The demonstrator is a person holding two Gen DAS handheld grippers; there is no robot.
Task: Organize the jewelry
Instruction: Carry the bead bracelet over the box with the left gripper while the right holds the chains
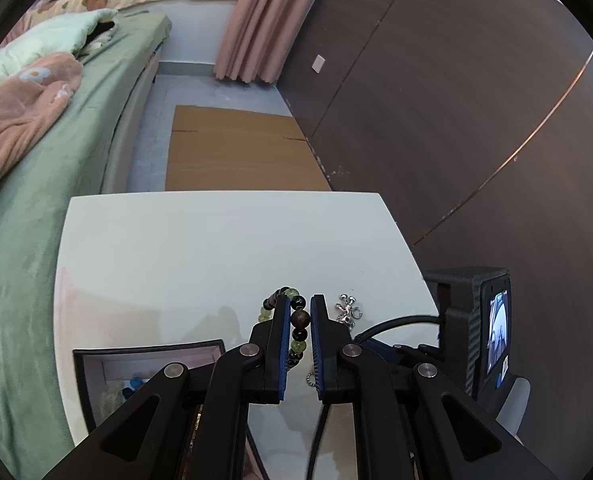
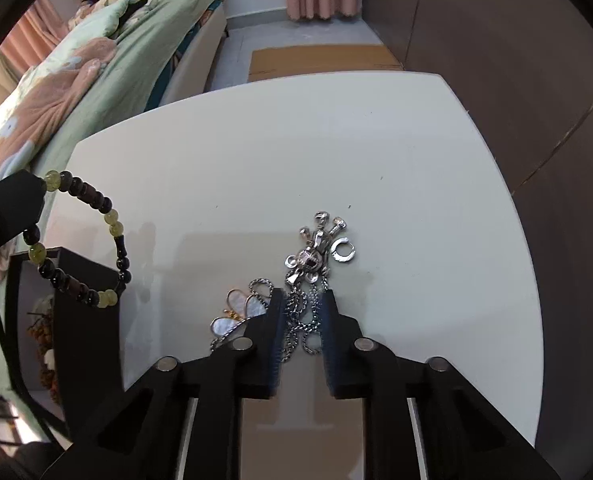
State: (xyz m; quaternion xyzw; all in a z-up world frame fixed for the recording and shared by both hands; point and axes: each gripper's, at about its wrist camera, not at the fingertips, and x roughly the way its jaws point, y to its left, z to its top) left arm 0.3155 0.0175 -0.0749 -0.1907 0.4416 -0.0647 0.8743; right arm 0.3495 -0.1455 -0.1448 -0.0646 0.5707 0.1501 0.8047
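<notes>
Your left gripper [image 1: 300, 304] is holding a bracelet of dark brown and yellow-green beads [image 1: 298, 322], its blue-padded fingers [image 1: 282, 332] pressing narrowly on the strand. In the right wrist view the bracelet's loop [image 2: 82, 246] is hanging from that gripper above the open black jewelry box with a pale lining [image 2: 62, 280], which is sitting at the left edge of the glossy white table [image 2: 336, 140].

Your right gripper [image 2: 302, 302] is pointing steeply down over a tangled silver chain necklace [image 2: 300, 320]. Its jaws are standing narrow with the chain lying between the fingers [image 2: 276, 320]; whether the pads are actually pinching it you cannot tell. The necklace's silver skull-shaped pendant [image 2: 310, 262] is lying just beyond the fingertips, touching a small silver open ring [image 2: 342, 250]. A white-petalled, gold-rimmed flower ornament [image 2: 236, 312] is resting just left of the gripper, on the table.
</notes>
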